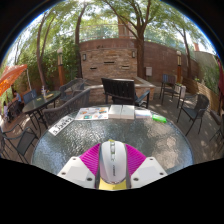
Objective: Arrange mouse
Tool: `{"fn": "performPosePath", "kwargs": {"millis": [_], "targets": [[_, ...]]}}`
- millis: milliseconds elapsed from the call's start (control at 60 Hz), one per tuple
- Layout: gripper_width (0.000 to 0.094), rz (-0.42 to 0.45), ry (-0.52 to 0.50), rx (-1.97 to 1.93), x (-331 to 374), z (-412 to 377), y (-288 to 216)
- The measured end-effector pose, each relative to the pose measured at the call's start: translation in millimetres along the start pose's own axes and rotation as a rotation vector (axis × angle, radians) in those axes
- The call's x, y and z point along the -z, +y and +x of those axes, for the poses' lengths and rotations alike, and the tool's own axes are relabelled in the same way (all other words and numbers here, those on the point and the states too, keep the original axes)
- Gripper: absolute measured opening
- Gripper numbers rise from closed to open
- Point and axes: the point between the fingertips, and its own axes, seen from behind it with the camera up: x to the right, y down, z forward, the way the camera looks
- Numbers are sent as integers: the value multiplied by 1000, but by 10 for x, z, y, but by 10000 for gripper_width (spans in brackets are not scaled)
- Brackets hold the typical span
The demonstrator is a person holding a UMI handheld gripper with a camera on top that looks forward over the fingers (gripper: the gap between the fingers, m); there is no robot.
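Both fingers [84, 170] of the gripper [112, 172] press on a white mouse [112, 162], one against each of its long sides, with the magenta pads [93, 155] showing along its flanks. Its body runs lengthwise between the fingers, nose pointing away, and a green strip marks the wheel near its far end. It sits above the near part of a round glass table [70, 140]; whether it touches the glass cannot be told.

Farther out on the tabletop, beyond the mouse, lies a row of flat things. At the left is a pale keyboard [61, 124], set at an angle. To its right is a printed book or pad [91, 114] with green and red on its cover, then a white box [121, 112] just beside it, and a small white item [143, 114] next to that. At the far right of the row rests a small green thing [160, 118], too small to name.

Dark metal chairs [194, 108] stand around the table, one on the far side [124, 91] and others at the left and right. Behind them rises a brick structure [110, 58] with a low brick wall running off to the right. Trees [140, 20] spread overhead, and something orange [10, 77] shows at the far left.
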Motion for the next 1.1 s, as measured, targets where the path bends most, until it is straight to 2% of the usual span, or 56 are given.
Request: {"fn": "performPosePath", "kwargs": {"millis": [117, 250, 283, 333, 350, 400, 500, 750, 1100], "targets": [[362, -127, -17, 12, -437, -259, 705], [520, -210, -9, 42, -563, -293, 1077], [620, -208, -1, 47, -539, -264, 1019], [843, -188, 7, 64, -430, -262, 908], [872, -186, 9, 67, -370, -259, 878], [838, -168, 20, 67, -200, -253, 749], [868, -165, 41, 68, 218, -266, 520], [862, -161, 88, 69, 1271, -415, 222], [870, -127, 112, 98, 1760, -629, 124]]}}
